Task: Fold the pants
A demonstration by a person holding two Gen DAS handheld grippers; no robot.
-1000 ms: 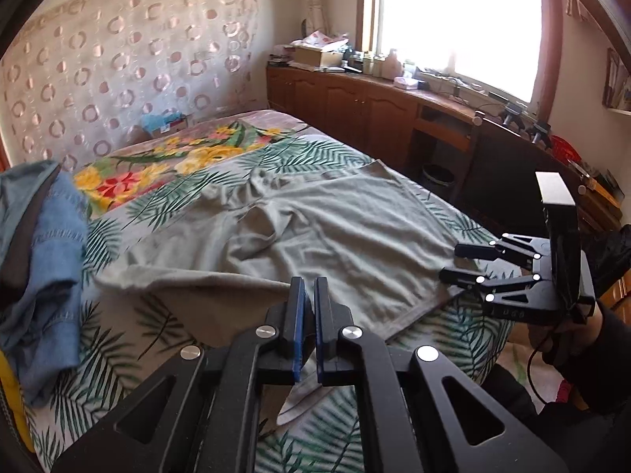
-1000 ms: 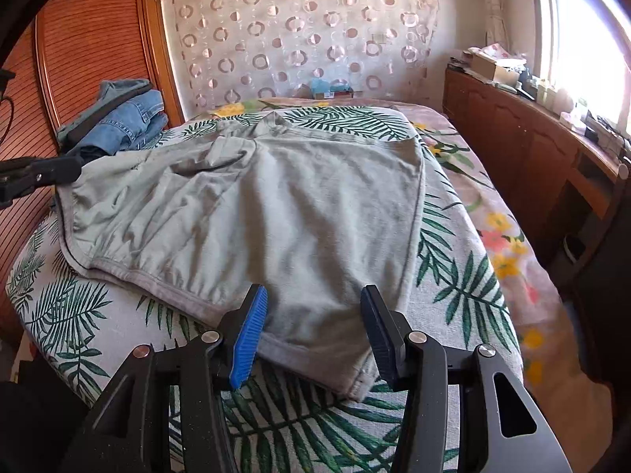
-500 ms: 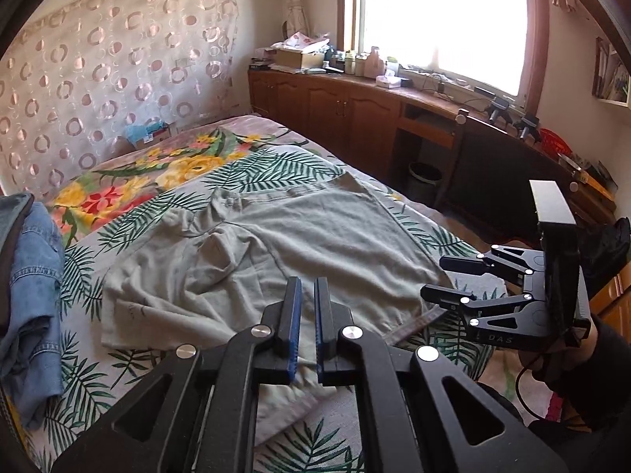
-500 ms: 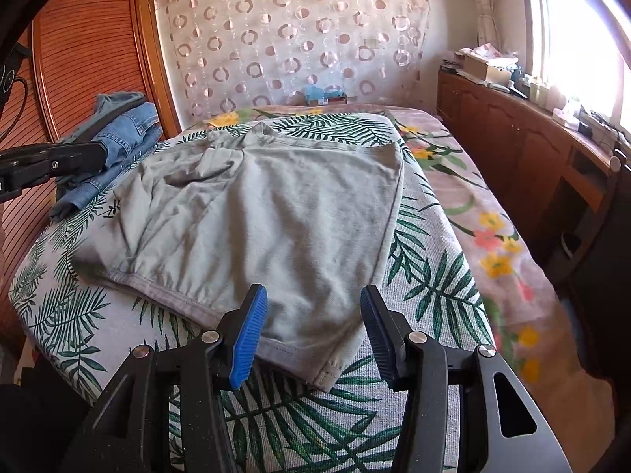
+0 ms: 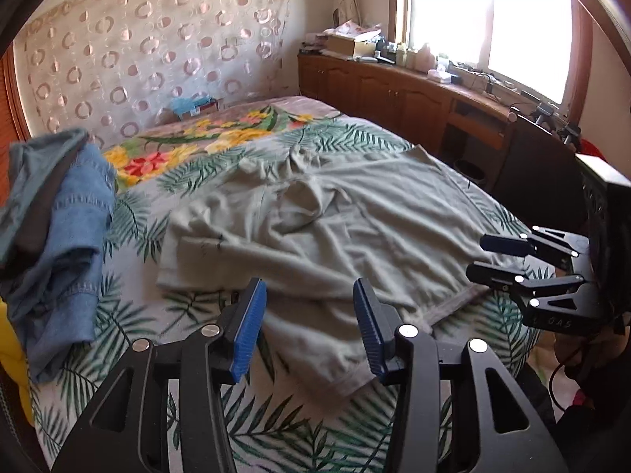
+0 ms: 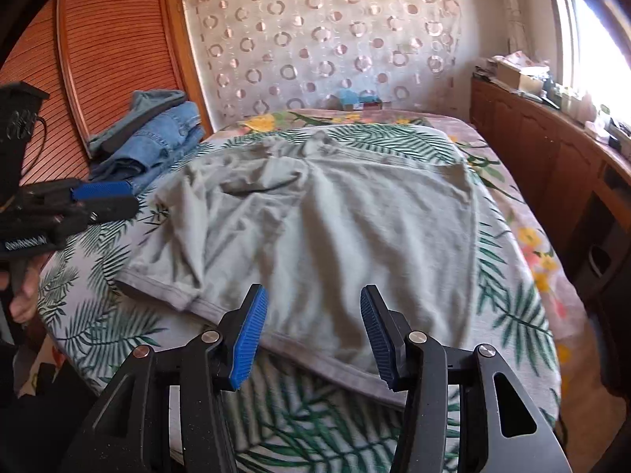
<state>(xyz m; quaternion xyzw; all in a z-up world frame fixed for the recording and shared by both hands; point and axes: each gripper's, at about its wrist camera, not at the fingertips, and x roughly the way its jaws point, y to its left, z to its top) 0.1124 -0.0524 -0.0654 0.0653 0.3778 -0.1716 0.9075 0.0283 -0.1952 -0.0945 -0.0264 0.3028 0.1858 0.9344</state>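
Grey-green pants point(image 5: 315, 236) lie spread and rumpled on the palm-leaf bedspread point(image 5: 189, 307); they also show in the right wrist view point(image 6: 335, 236). My left gripper point(image 5: 307, 327) is open and empty, just above the pants' near hem. My right gripper point(image 6: 311, 331) is open and empty above the near hem on its side. It shows in the left wrist view at the right point(image 5: 501, 260), beside the pants' edge. The left gripper shows in the right wrist view at the left point(image 6: 102, 201).
A pile of blue denim clothes point(image 5: 59, 228) lies on the bed's left side, also seen in the right wrist view point(image 6: 154, 138). A wooden cabinet point(image 5: 394, 90) with clutter runs under the window. A wooden louvred door point(image 6: 102, 59) stands behind the bed.
My left gripper has opened; it was shut before. It has swung a little to the left. My right gripper stays open and has pulled back slightly toward the hem.
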